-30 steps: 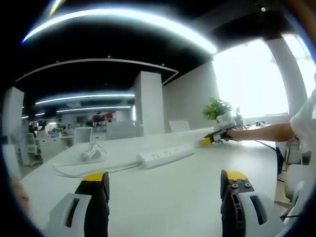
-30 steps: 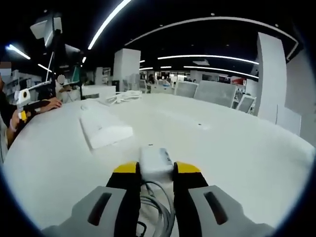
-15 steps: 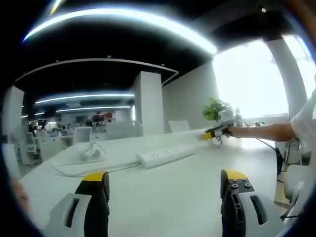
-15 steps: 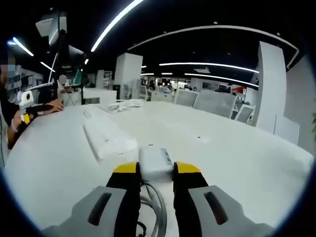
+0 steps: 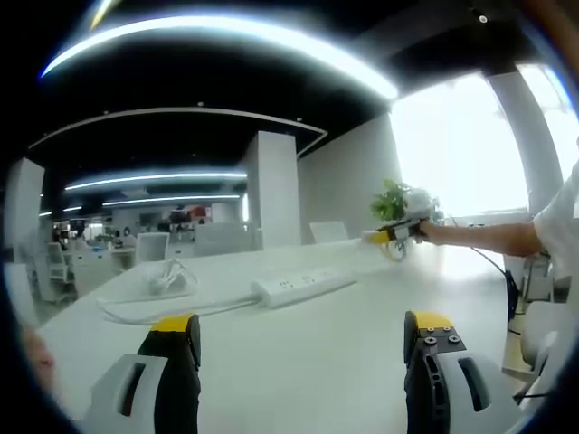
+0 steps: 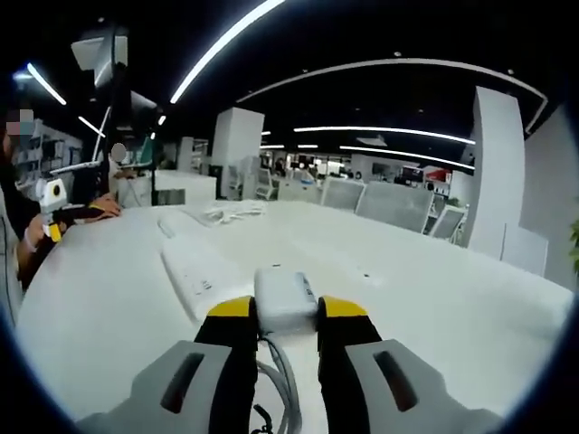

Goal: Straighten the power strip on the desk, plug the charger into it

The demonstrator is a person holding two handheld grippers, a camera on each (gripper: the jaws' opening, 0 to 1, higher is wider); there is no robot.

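Observation:
A long white power strip (image 5: 301, 287) lies across the white desk (image 5: 298, 362), its cord (image 5: 163, 307) running left to a loose bundle (image 5: 167, 278). My left gripper (image 5: 301, 336) hovers open in front of it, nothing between its yellow-tipped jaws. In the right gripper view the strip (image 6: 197, 268) lies just ahead and left of my right gripper (image 6: 283, 309), which is shut on a white charger (image 6: 285, 297); the charger's cable (image 6: 276, 380) hangs back between the jaws. The right gripper (image 5: 391, 235) also shows far right in the left gripper view, raised above the desk.
A potted plant (image 5: 395, 197) stands by the bright window at the desk's far end. Office chairs (image 6: 393, 202) and further desks fill the background. A person's hand holds the left gripper (image 6: 52, 208) at the desk's left edge. The desk (image 6: 434, 298) is bare to the right.
The right gripper has risen off the desk with the charger held in it; the power strip now looks lower and closer under it. The left gripper has not moved.

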